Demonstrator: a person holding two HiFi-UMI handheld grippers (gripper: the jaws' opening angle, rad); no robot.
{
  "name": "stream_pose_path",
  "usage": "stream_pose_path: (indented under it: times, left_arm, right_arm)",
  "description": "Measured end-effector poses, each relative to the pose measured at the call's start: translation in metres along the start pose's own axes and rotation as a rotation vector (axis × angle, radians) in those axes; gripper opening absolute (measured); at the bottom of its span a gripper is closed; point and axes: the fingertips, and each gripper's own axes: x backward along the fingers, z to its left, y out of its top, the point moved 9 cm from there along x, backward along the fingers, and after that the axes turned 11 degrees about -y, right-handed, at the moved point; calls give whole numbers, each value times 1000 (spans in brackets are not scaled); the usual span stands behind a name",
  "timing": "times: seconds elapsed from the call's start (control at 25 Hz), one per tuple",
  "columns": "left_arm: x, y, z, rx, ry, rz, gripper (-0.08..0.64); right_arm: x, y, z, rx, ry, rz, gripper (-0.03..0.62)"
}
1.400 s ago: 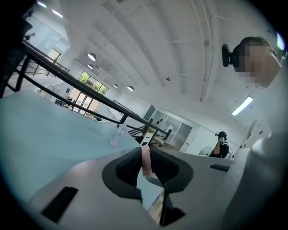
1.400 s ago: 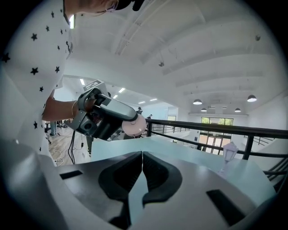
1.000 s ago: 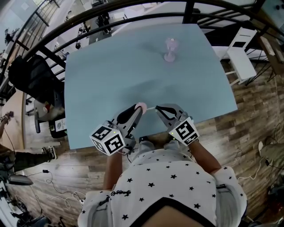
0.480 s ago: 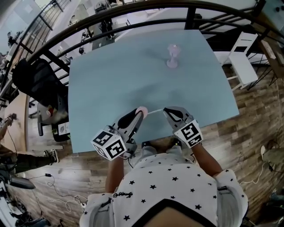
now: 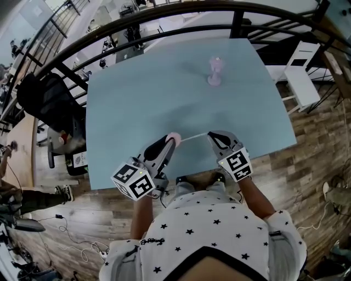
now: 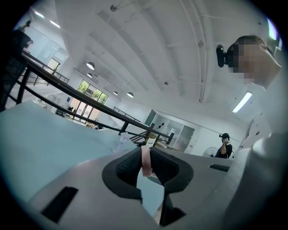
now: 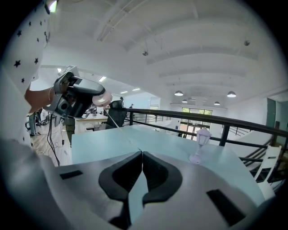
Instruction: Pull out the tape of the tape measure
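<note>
A small pink tape measure hangs just above the near edge of the light blue table, with my left gripper shut on its case. In the left gripper view the pink case sits edge-on between the dark pads. A thin white tape runs from the case rightwards to my right gripper, which is shut on the tape's end. In the right gripper view the jaws are pressed together, and the tape leads off as a fine line to the left gripper and the pink case.
A small pale pink lamp-shaped ornament stands at the table's far side, also in the right gripper view. A dark railing curves behind the table. A black office chair is on the left, a white chair on the right.
My right gripper has moved rightwards away from the left one, and the stretch of white tape between them has grown longer. The left gripper has kept its hold and barely moved.
</note>
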Motion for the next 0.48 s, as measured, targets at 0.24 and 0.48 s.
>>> stream_pose_path:
  times: [0.24, 0.48]
  left_arm:
    - [4, 4, -1, -15, 13, -15, 86]
    - [4, 5, -3, -24, 12, -9, 86]
  right_arm:
    - [-1, -6, -10, 0, -33, 18, 5]
    - [-3, -11, -12, 10, -45, 41, 5]
